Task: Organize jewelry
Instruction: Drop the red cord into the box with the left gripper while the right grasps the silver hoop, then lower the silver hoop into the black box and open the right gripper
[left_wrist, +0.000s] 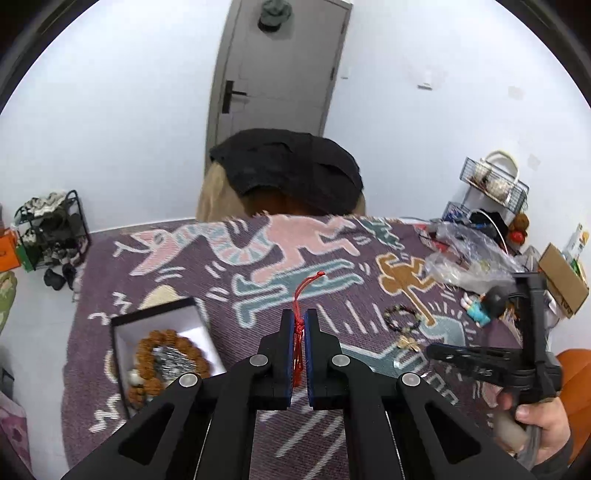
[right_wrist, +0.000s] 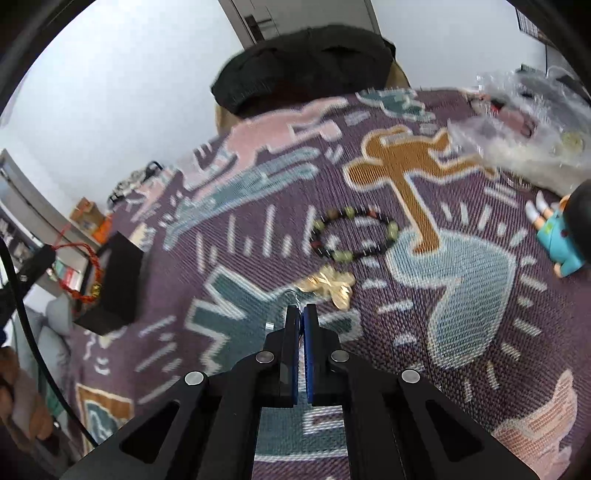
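Jewelry: I have a red cord bracelet (left_wrist: 298, 332) pinched in my left tool (left_wrist: 300, 318), lifted clear of the patterned blanket (left_wrist: 332, 435); from the right wrist view it hangs off that tool with a small gold charm on it.
Left tool: closed on the red cord, tassel ends sticking out past the tips.
Right tool (right_wrist: 303, 314): jaws brought together; a thin silver wire shows at the tips, so I judge I have caught the gold butterfly ornament (right_wrist: 328, 286) by its hook, though I cannot be sure of the hold.
Box: the open black box (left_wrist: 162, 336) sits ahead and to the left of my left tool, already holding a brown wooden bead bracelet (left_wrist: 173, 354) and something silvery inside it.
Still out: the dark-and-green beaded bracelet (right_wrist: 352, 236) lies loose on the blanket just beyond the gold ornament, ahead of my right tool.
Progress: I reckon roughly a third done; one string is boxed, two pieces are in hand, one is untouched.
Clutter: a small doll (right_wrist: 561, 236) and a clear plastic bag (right_wrist: 524, 147) lie far right.
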